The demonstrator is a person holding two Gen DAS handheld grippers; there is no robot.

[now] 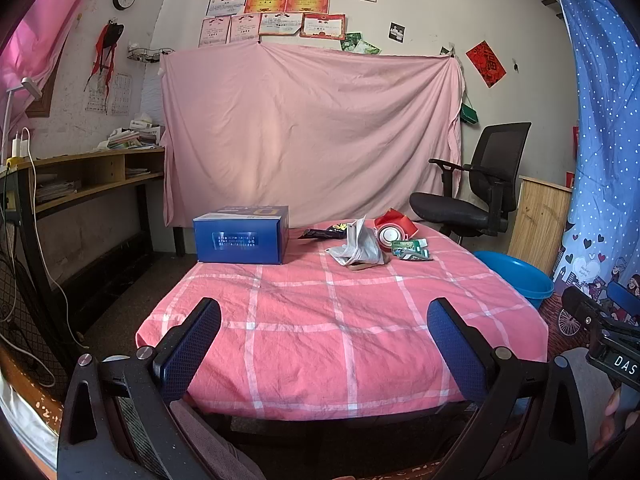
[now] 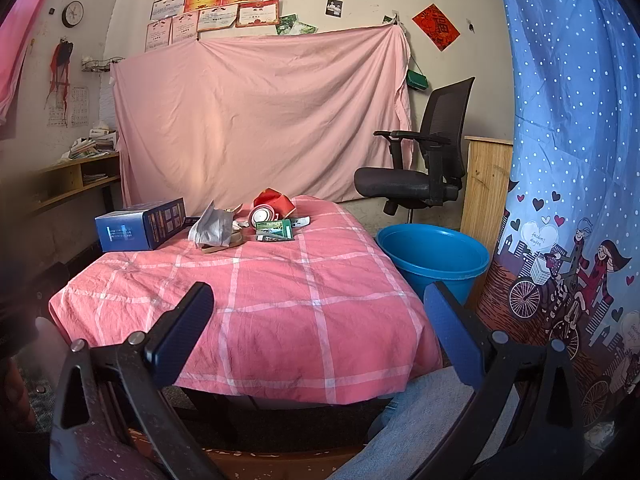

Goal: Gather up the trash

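My left gripper (image 1: 324,344): jaws wide, nothing held. My right gripper (image 2: 318,336): same. Trash pile (image 1: 366,242): far end of table (image 1: 304,340), right of blue box (image 1: 241,235). Blue bucket (image 2: 434,258): floor, right of table.

Well ahead of my tongs I see crumpled grey paper (image 1: 357,245), a green packet (image 1: 409,249) and red-white wrapper (image 1: 394,229) clustered together.

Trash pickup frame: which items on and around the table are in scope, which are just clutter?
In scope:
crumpled paper
green packet
red-and-white wrapper
dark snack wrapper
blue tub, likely the bin
left tongs and right tongs, both open

Clutter:
blue box
office chair
desk shelf
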